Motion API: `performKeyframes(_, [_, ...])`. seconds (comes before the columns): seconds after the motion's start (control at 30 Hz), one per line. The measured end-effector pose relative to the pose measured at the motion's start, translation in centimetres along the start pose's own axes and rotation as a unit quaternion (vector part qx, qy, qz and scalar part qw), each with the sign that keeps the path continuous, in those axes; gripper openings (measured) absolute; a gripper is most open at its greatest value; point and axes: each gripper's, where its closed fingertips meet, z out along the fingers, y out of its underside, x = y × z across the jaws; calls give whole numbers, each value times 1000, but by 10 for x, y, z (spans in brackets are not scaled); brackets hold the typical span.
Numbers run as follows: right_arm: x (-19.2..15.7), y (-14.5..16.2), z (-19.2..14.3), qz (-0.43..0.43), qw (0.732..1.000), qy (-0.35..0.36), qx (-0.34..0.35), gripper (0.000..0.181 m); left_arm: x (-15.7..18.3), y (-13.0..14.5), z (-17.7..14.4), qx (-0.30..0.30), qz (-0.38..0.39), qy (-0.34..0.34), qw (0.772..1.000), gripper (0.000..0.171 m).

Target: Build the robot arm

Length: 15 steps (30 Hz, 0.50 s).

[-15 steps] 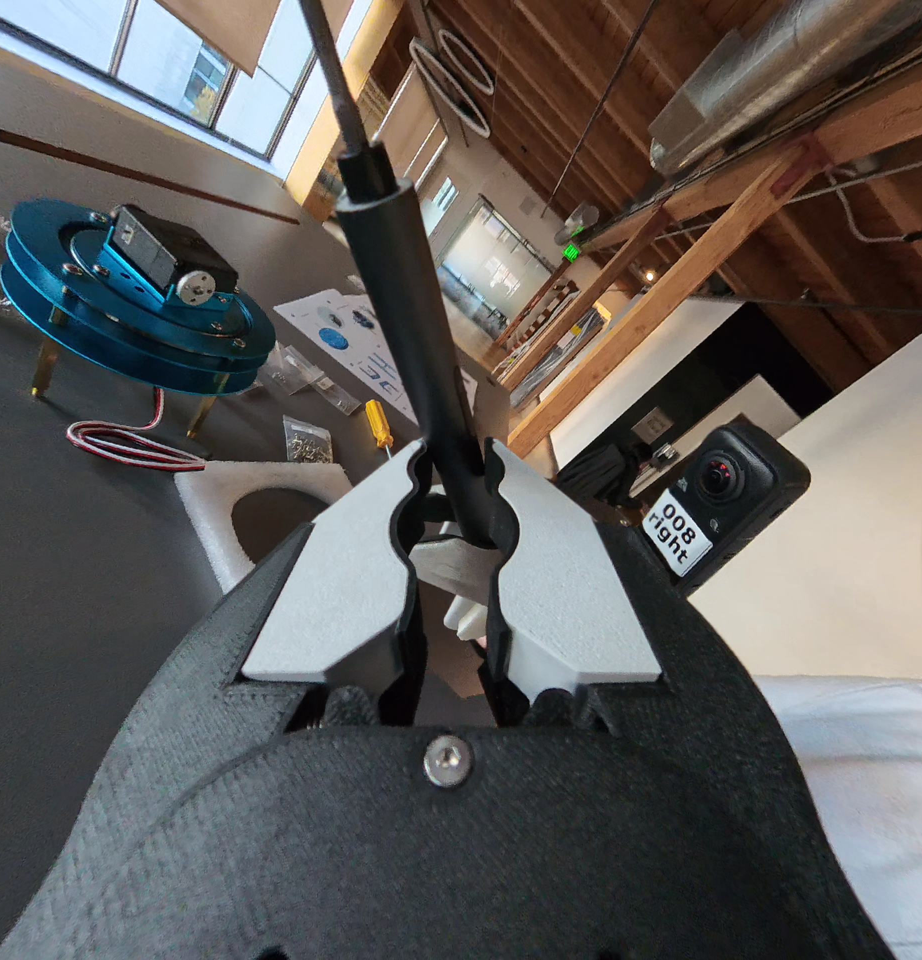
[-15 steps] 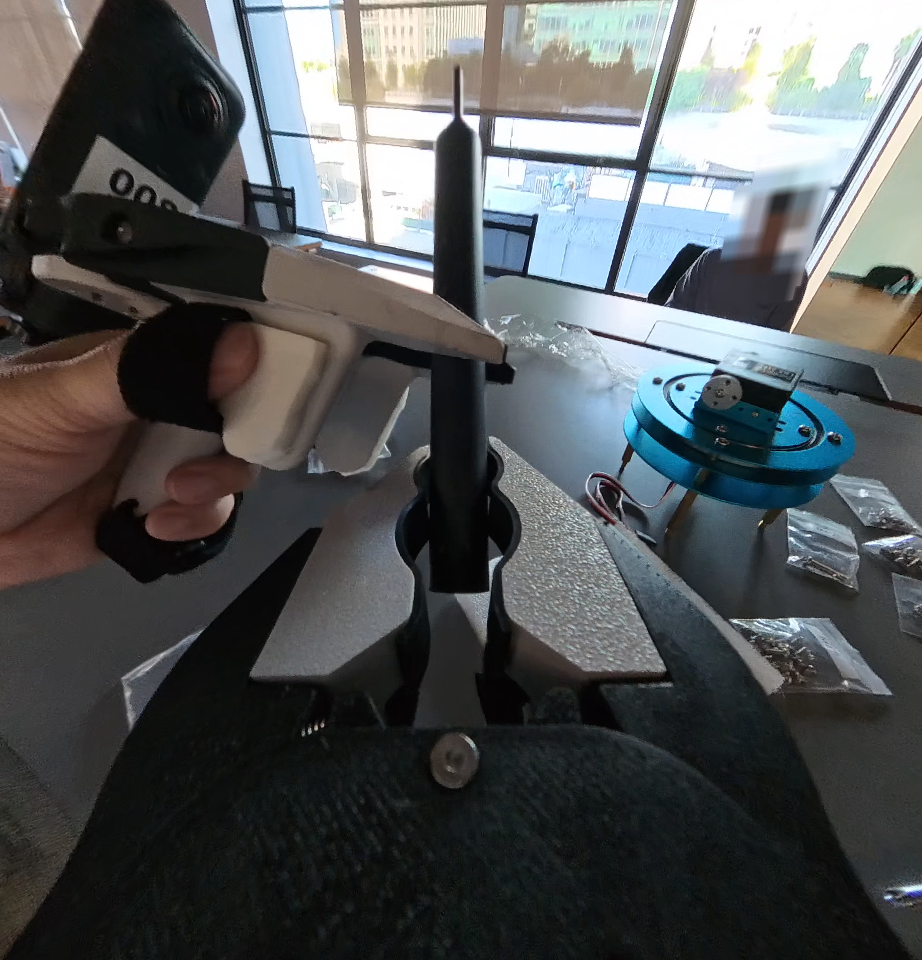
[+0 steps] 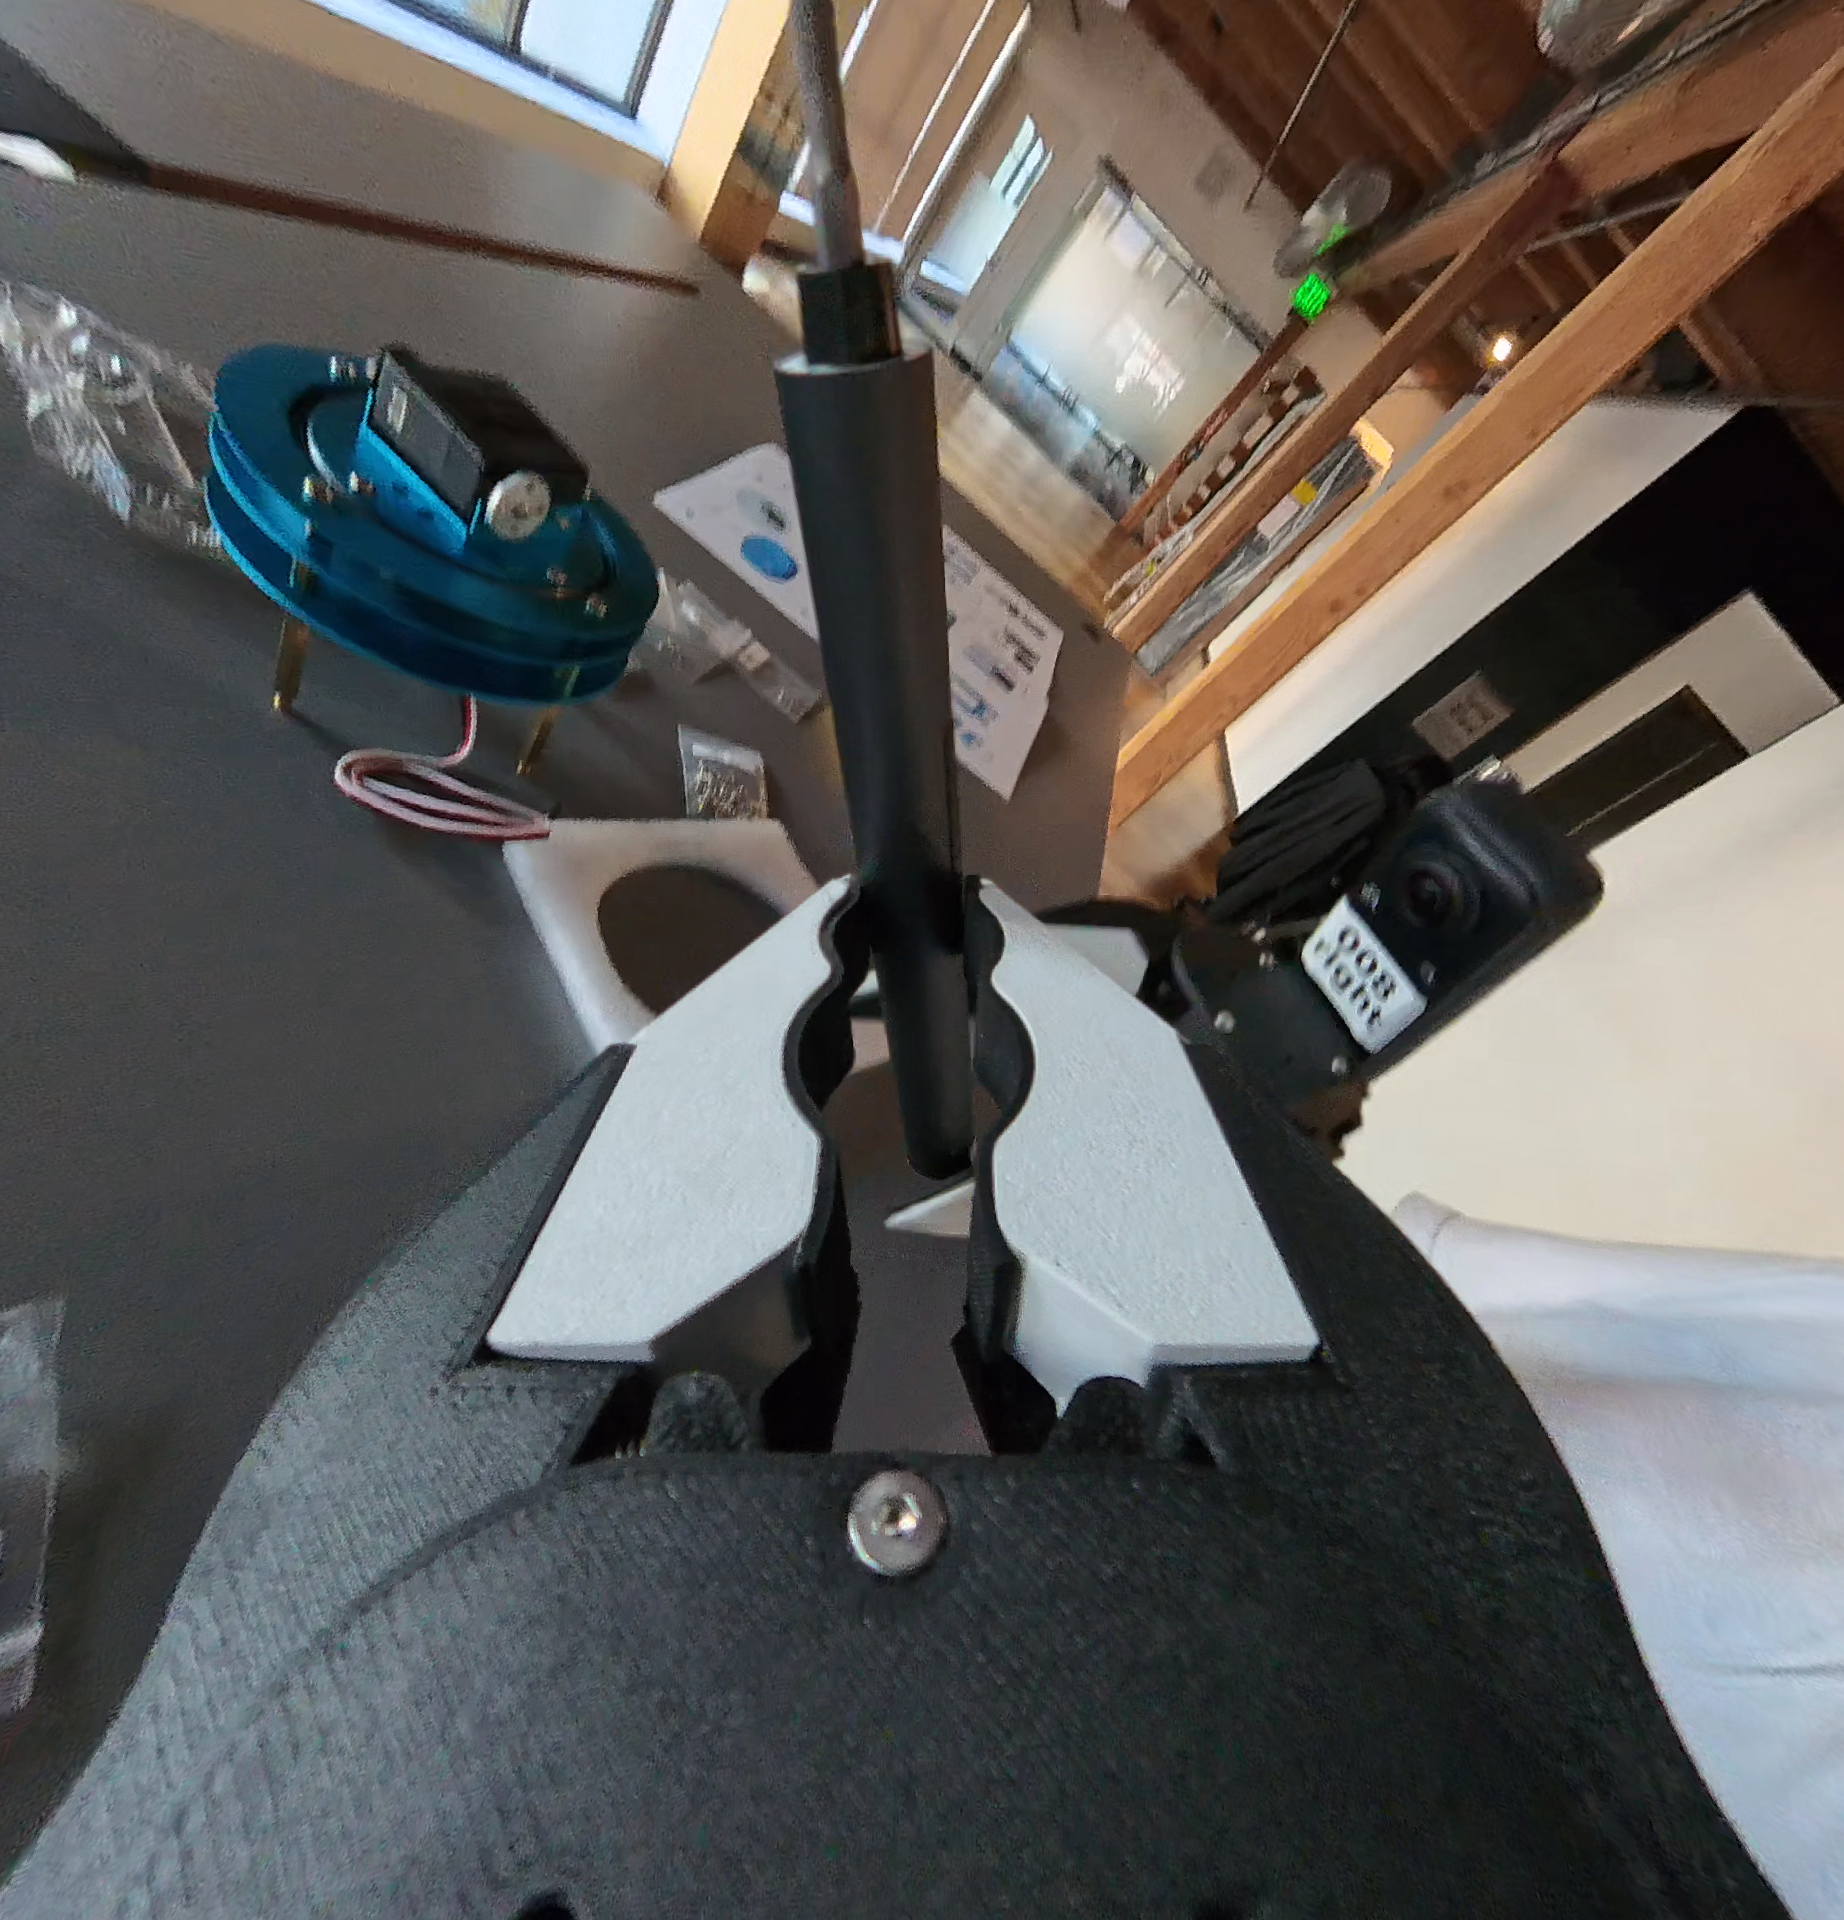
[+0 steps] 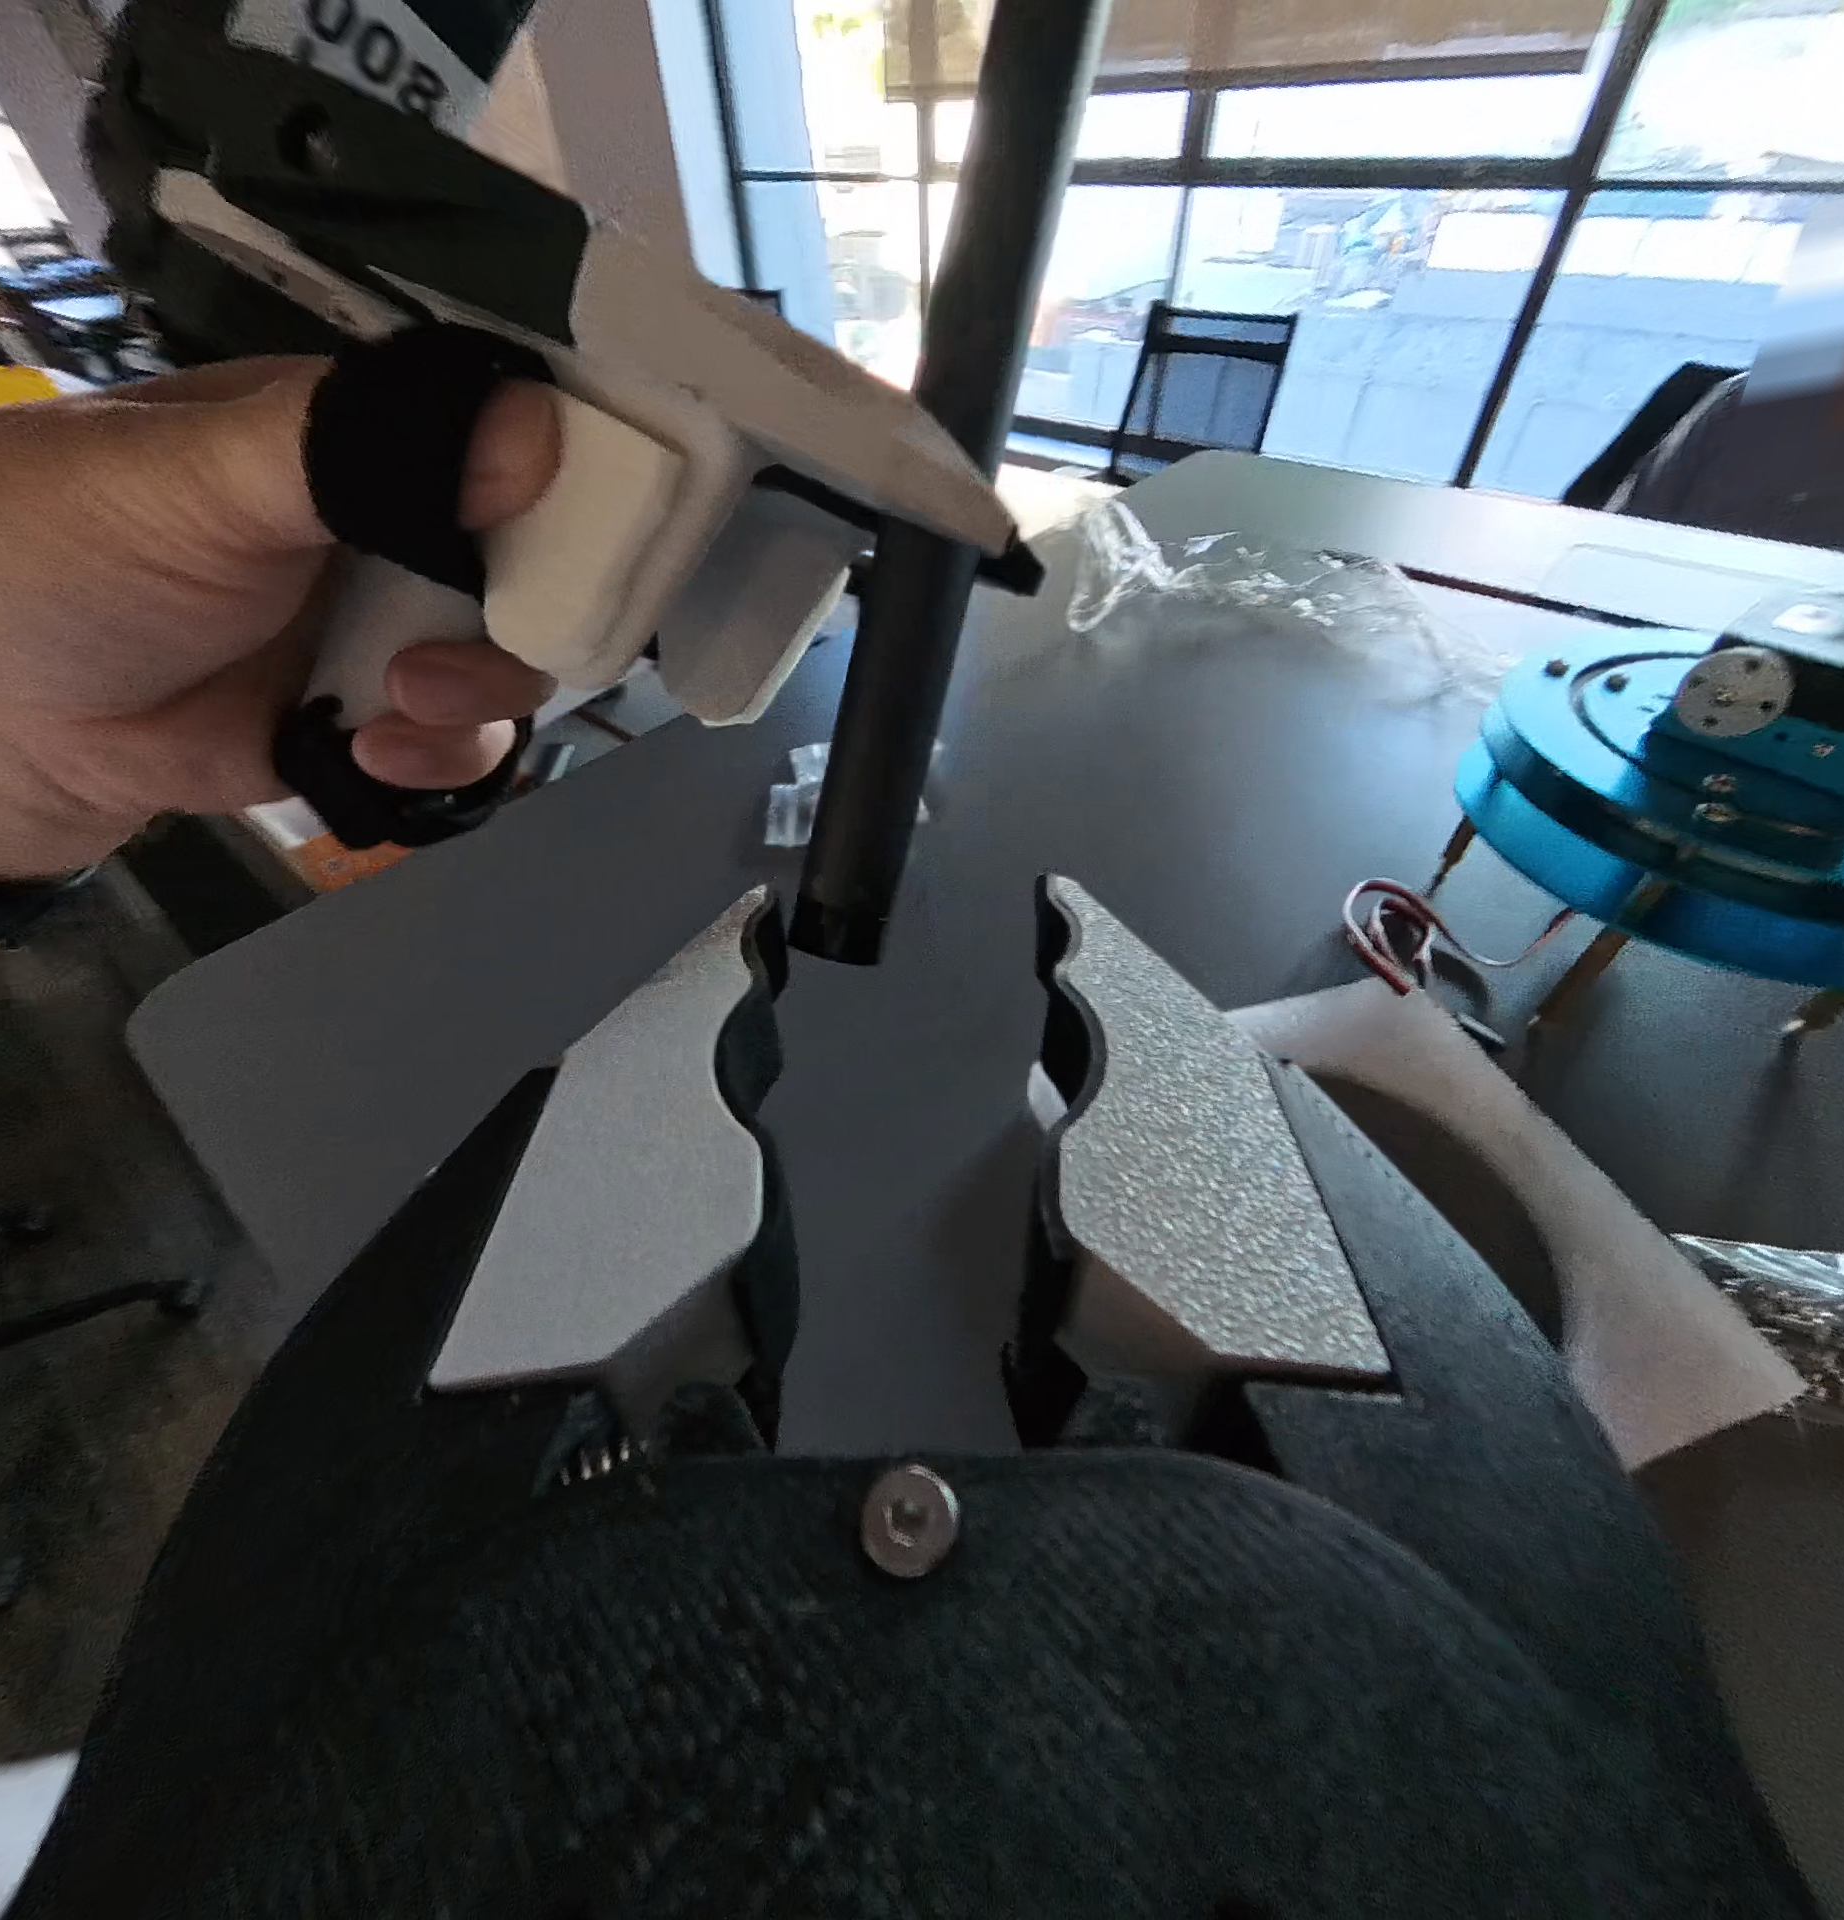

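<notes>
On the dark table (image 3: 170, 935), left of the black screwdriver handle (image 3: 876, 644), a blue round assembly (image 3: 419, 582) stands on brass legs, its red-and-white wire (image 3: 430, 800) trailing toward a white foam piece (image 3: 565, 883) nearer the handle. The left gripper (image 3: 910, 914) has its jaws closed on the screwdriver handle, holding it upright. Right of the handle, the right gripper (image 4: 902, 925) has its jaws spread apart, empty, the handle's butt end (image 4: 840, 925) just beside its left fingertip.

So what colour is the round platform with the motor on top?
Metallic blue round platform, clearest in the left wrist view.
</notes>
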Motion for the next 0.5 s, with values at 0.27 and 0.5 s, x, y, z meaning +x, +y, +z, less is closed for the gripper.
performKeyframes(0.27, [1, -39, -19, 170, 970, -147, 88, 53, -11, 37, -7, -84, -28, 18, 996, 15])
performKeyframes(0.5, [1, -34, 14, 368, 886, -280, 45, 36, 5, 62, -5, -159, -45, 81, 983, 15])
